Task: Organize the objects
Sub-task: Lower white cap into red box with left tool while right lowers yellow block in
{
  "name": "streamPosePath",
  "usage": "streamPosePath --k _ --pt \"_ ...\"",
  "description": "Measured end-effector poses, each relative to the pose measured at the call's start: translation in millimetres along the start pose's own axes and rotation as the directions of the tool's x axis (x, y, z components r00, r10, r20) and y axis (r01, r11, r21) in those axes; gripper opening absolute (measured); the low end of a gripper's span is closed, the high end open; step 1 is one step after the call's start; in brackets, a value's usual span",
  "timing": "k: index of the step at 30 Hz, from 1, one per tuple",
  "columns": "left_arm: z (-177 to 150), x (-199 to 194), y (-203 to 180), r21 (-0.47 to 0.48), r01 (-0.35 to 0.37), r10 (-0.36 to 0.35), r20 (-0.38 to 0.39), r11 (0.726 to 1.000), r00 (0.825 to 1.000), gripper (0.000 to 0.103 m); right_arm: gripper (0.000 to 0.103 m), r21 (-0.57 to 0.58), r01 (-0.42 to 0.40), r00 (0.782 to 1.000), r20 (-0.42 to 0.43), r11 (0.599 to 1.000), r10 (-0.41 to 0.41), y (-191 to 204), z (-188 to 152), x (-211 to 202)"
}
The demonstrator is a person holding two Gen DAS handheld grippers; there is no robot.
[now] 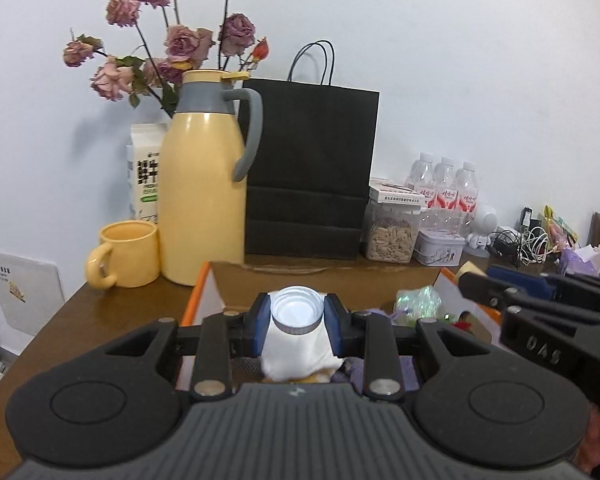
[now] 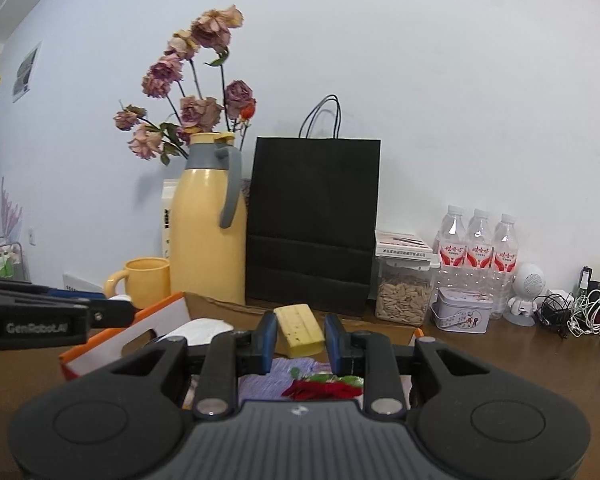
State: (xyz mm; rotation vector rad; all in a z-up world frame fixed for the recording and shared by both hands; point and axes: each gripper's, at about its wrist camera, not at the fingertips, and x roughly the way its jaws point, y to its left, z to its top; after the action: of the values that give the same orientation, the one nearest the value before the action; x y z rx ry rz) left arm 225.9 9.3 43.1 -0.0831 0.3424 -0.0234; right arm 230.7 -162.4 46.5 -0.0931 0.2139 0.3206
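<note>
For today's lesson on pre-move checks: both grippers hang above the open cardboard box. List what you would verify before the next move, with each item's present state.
1. Left gripper clamped on the white bottle: ok.
2. Bottle cap on: ok.
3. Right gripper holding the yellow sponge: cannot tell.
4. Grippers apart from each other: ok.
5. Yellow mug and flask outside the cardboard box: ok.
6. Free room inside the box: cannot tell.
</note>
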Motion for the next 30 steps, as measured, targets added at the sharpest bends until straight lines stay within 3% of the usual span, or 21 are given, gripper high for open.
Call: streamPosePath --k 15,27,30 --pt "4 64 -28 0.004 -0.026 0.026 -0.031 1.000 0.999 0.029 0.024 0.085 0.031 0.996 -0.088 0.996 -0.024 -25 -15 52" --pt "-3 67 -22 0.003 -0.030 0.030 -0.037 1.000 0.999 0.030 0.023 0.085 0.039 0.992 -0.125 0.996 -0.028 -27 -24 57" --pt "-3 63 -21 0.003 -0.038 0.038 -0.021 0.999 0.999 0.040 0.023 0.090 0.039 0.992 -0.126 0.995 -0.028 -28 -24 57"
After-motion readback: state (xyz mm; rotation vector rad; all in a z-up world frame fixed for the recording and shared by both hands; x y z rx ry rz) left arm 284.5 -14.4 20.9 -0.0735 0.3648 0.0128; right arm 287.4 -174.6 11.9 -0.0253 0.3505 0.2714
